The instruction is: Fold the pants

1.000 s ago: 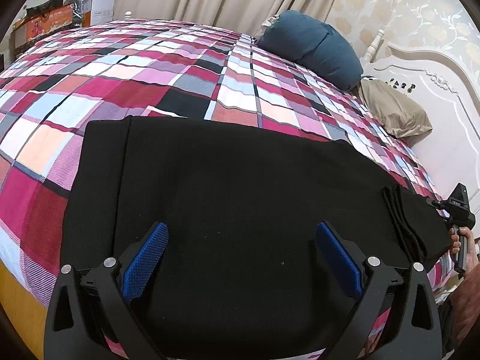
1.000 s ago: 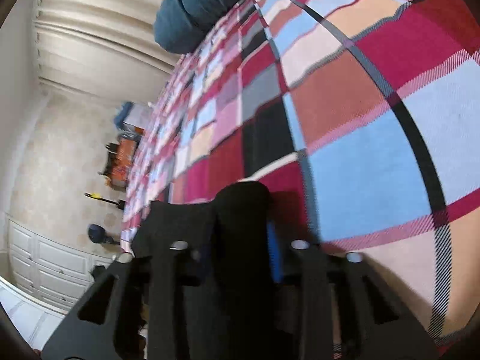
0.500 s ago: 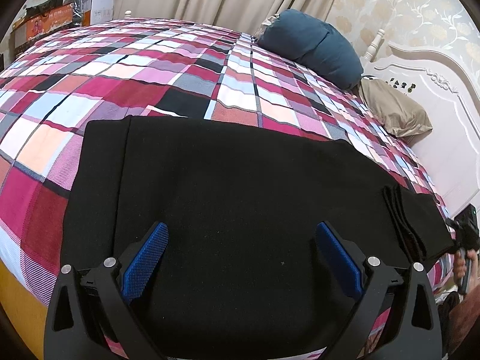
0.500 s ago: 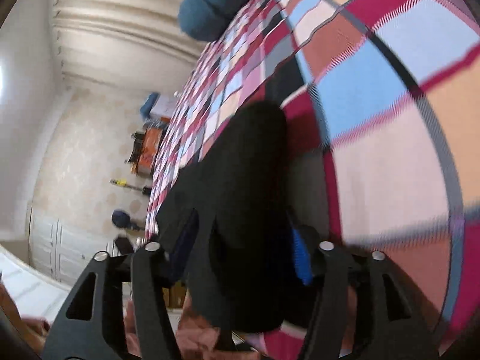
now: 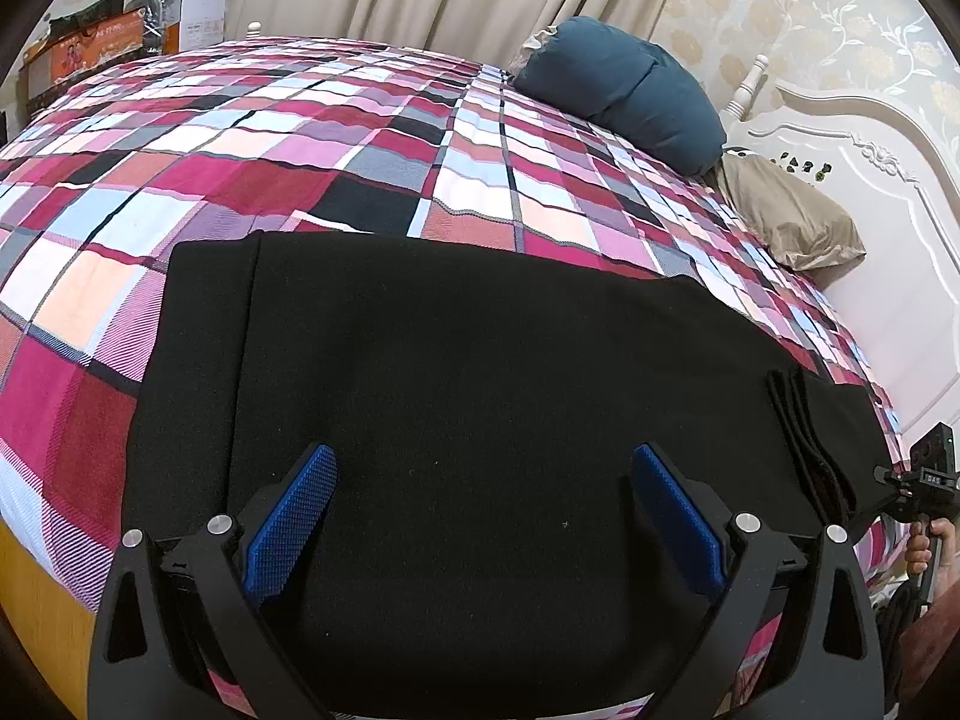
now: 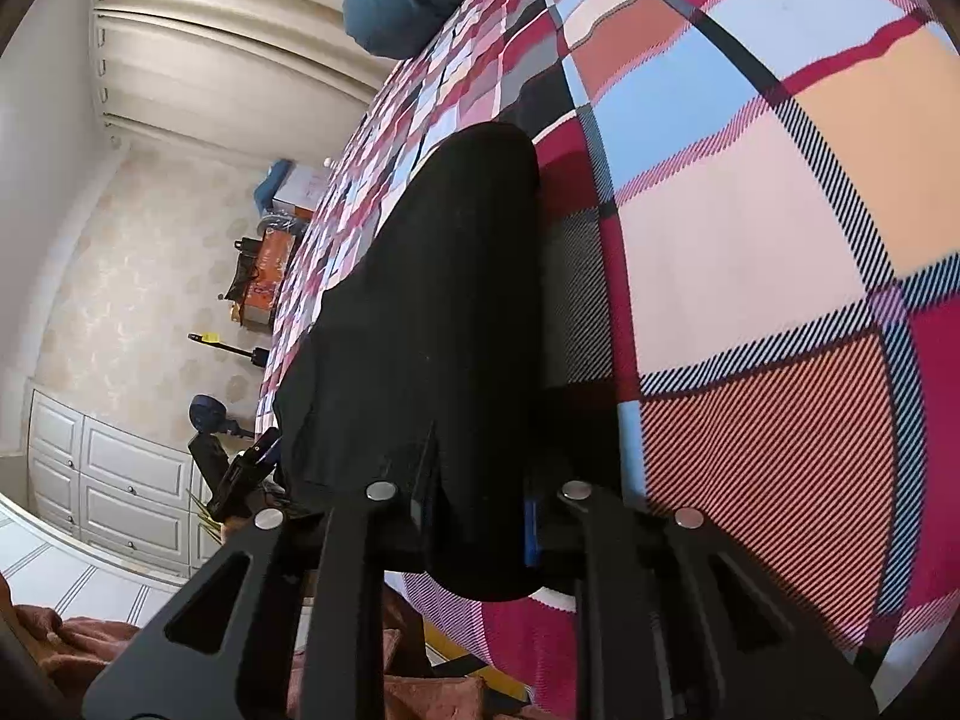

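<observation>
Black pants (image 5: 468, 396) lie flat across the near edge of a plaid bed, their layered end at the right. My left gripper (image 5: 483, 510) is open and hovers over the pants' near middle, blue pads (image 5: 294, 516) wide apart, holding nothing. My right gripper (image 6: 477, 516) is shut on the end of the pants (image 6: 444, 312), with the view rolled sideways. The right gripper also shows in the left wrist view (image 5: 927, 480) at the far right, by the pants' end.
The plaid bedspread (image 5: 360, 138) covers the bed. A teal pillow (image 5: 624, 90) and a tan pillow (image 5: 786, 222) lie by the white headboard (image 5: 870, 180). Boxes (image 5: 96, 48) stand beyond the far left corner. White cabinets (image 6: 108, 480) line the wall.
The left gripper has not moved. The right gripper, still gripping the pants' end, dipped and swung back, and its view rolled; the pants' end shifted slightly.
</observation>
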A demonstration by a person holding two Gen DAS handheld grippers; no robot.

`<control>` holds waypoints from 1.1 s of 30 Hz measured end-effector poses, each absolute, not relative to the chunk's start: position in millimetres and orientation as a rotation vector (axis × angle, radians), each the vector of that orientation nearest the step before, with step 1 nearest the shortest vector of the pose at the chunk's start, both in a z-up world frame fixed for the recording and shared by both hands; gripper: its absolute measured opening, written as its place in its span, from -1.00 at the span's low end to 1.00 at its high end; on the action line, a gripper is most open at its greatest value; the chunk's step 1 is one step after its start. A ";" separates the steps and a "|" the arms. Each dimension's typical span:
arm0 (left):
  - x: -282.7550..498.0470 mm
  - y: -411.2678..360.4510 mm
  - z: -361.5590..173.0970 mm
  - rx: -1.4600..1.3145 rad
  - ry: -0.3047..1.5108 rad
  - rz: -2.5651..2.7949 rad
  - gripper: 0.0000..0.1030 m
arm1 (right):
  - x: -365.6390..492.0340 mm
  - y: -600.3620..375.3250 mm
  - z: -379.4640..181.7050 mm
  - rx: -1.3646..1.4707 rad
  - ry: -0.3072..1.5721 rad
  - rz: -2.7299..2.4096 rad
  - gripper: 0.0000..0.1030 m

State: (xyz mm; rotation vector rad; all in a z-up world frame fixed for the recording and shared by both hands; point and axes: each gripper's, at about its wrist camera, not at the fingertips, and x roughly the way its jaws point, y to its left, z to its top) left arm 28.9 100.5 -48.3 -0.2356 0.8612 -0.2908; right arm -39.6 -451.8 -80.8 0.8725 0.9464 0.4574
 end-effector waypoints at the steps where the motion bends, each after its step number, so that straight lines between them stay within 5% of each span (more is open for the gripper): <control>1: 29.0 100.6 -48.4 -0.237 0.861 -0.292 0.90 | -39.6 -451.5 -80.9 0.874 0.946 0.458 -0.63; 12: 31.5 100.0 -47.8 -0.236 0.883 -0.307 0.90 | -60.6 -453.3 -56.5 0.886 0.868 0.406 0.05; 26: 36.7 110.9 -36.2 -0.252 0.967 -0.344 0.90 | -85.9 -441.8 -32.4 0.880 0.787 0.205 0.24; 33: 35.7 191.7 -23.6 -0.414 0.863 -0.311 0.90 | -90.0 -435.9 -13.3 0.853 0.736 0.152 0.25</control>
